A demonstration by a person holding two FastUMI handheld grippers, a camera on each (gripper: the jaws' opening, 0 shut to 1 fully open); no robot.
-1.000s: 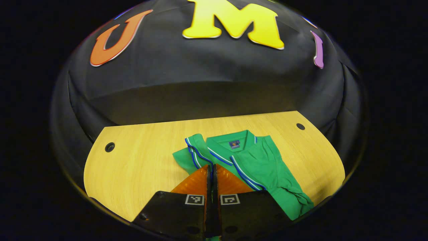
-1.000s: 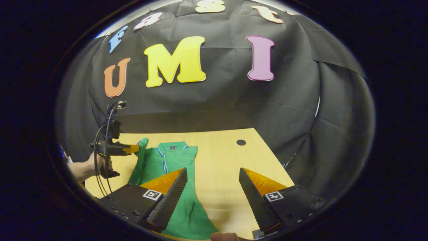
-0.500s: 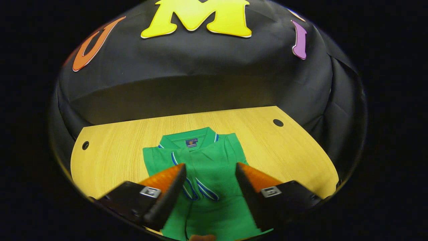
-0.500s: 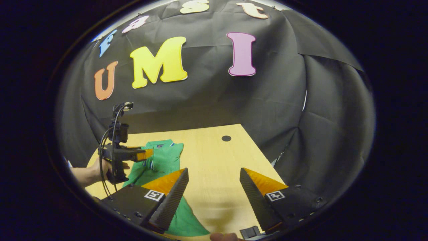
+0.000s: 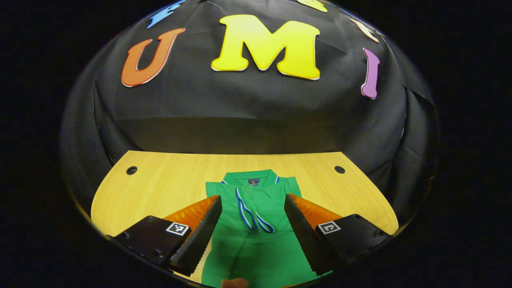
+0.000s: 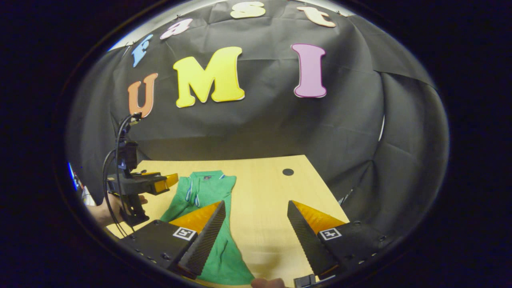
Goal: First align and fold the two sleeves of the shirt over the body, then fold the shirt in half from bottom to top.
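Note:
A green polo shirt (image 5: 256,224) lies flat on the wooden table (image 5: 168,184), collar toward the far wall. Both sleeves are folded in over the body, their blue-and-white cuffs meeting near the chest. My left gripper (image 5: 252,206) hovers open above the shirt's middle, a finger on each side, holding nothing. In the right gripper view the shirt (image 6: 200,200) lies to the left. My right gripper (image 6: 256,210) is open over bare table beside the shirt's right edge. The left gripper (image 6: 160,185), held by a hand (image 6: 105,210), hangs over the shirt's left side.
The table has round cable holes near its far corners (image 5: 131,170) (image 5: 339,169) (image 6: 287,172). Black cloth closes in the booth behind and to the sides. Bare tabletop (image 6: 264,192) lies right of the shirt.
The left gripper let go of the left sleeve, which now lies folded over the body, and drew back toward the near side, open. The right gripper stayed open and barely shifted.

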